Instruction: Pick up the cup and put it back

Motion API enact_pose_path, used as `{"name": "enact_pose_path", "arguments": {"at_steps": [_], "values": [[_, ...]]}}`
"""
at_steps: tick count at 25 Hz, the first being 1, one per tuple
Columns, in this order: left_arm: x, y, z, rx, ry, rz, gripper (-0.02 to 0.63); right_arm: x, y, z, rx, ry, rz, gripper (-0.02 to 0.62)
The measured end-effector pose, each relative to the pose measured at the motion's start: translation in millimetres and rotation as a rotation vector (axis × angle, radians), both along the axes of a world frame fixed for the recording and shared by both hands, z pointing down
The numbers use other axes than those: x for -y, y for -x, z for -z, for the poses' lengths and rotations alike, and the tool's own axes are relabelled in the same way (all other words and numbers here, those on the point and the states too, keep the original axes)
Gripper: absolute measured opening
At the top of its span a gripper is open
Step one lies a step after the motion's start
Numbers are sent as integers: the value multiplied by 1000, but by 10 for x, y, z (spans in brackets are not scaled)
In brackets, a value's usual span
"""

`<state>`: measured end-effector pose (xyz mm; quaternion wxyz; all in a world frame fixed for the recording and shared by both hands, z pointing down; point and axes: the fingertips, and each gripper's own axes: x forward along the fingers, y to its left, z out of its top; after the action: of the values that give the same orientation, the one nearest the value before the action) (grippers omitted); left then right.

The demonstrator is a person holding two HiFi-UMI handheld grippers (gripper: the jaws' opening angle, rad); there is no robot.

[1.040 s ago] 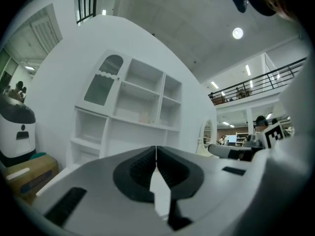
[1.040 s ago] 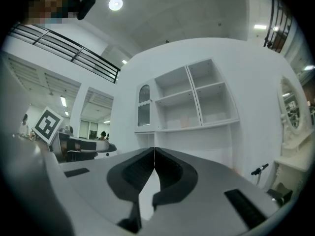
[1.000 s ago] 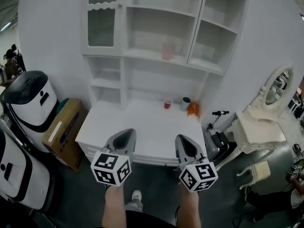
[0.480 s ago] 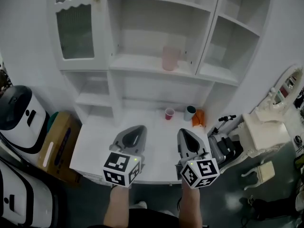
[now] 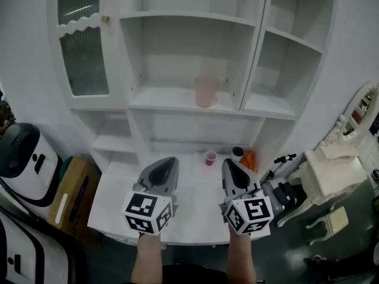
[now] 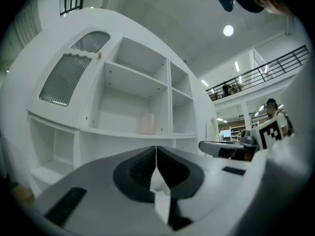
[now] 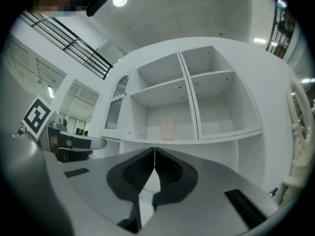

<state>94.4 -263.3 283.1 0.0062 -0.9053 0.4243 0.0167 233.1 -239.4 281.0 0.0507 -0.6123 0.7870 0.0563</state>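
White shelving unit (image 5: 259,40) standing on a white desktop (image 5: 195,209). Head view: pink cup (image 5: 205,91) upright on the middle shelf, central bay, above and beyond both tools and well apart from them; left gripper (image 5: 167,160) and right gripper (image 5: 228,162) side by side over the desktop, held roughly level, noses toward the unit. Left gripper view: jaws pressed together, nothing between; pink cup (image 6: 147,124) just left of the jaw line. Right gripper view: jaws likewise clamped, empty; pink cup (image 7: 168,130) almost dead ahead, slightly right. Right hand judged nearer.
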Motion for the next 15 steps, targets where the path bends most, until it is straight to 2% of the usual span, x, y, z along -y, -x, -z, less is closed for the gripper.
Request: {"name": "enact_pose_path", "arguments": {"at_steps": [5,11,12,13,15], "values": [[95,-105,53,35,-23,8,14,149,44,-44,-80,29,-1,11],[193,-154,33,24,-7,8,14,232,115,-2,-77,11,60,18],[207,-148,30,20,-5,12,14,247,117,-3,-70,11,68,46],[220,-138,25,17,-3,17,14,264,119,-9,-67,14,75,116],[244,-121,7,11,2,27,14,295,113,-24,-64,19,77,173]]}}
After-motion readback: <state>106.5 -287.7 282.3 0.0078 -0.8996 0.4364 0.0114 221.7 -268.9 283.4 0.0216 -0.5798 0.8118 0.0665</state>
